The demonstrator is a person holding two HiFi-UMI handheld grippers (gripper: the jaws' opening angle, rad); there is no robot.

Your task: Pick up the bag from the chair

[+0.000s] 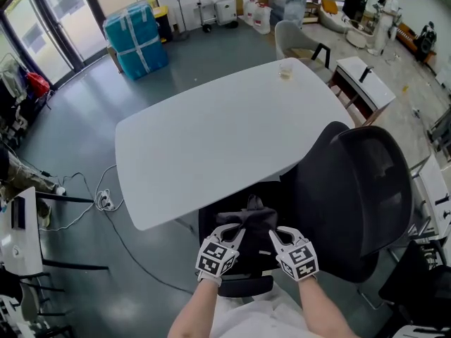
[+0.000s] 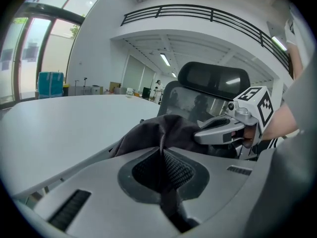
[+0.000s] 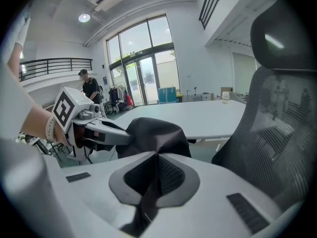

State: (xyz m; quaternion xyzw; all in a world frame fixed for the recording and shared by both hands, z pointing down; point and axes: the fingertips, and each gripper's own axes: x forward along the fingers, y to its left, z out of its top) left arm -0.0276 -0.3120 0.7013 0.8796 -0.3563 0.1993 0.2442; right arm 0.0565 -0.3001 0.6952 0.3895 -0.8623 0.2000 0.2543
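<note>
A black cloth bag (image 1: 255,224) hangs bunched above the seat of the black mesh office chair (image 1: 359,196). My left gripper (image 1: 234,232) is shut on the bag's left side, and my right gripper (image 1: 275,232) is shut on its right side. In the left gripper view the dark cloth (image 2: 161,133) runs down between my closed jaws, with the right gripper (image 2: 218,130) pinching it from the right. In the right gripper view the bag (image 3: 153,135) bulges above my closed jaws, and the left gripper (image 3: 111,135) holds its far side.
A large white table (image 1: 218,136) stands just beyond the chair, with a small clear cup (image 1: 285,69) near its far edge. A blue wrapped crate (image 1: 136,37) stands by the glass doors. Cables (image 1: 106,199) lie on the grey floor at left. Desks and equipment stand at right.
</note>
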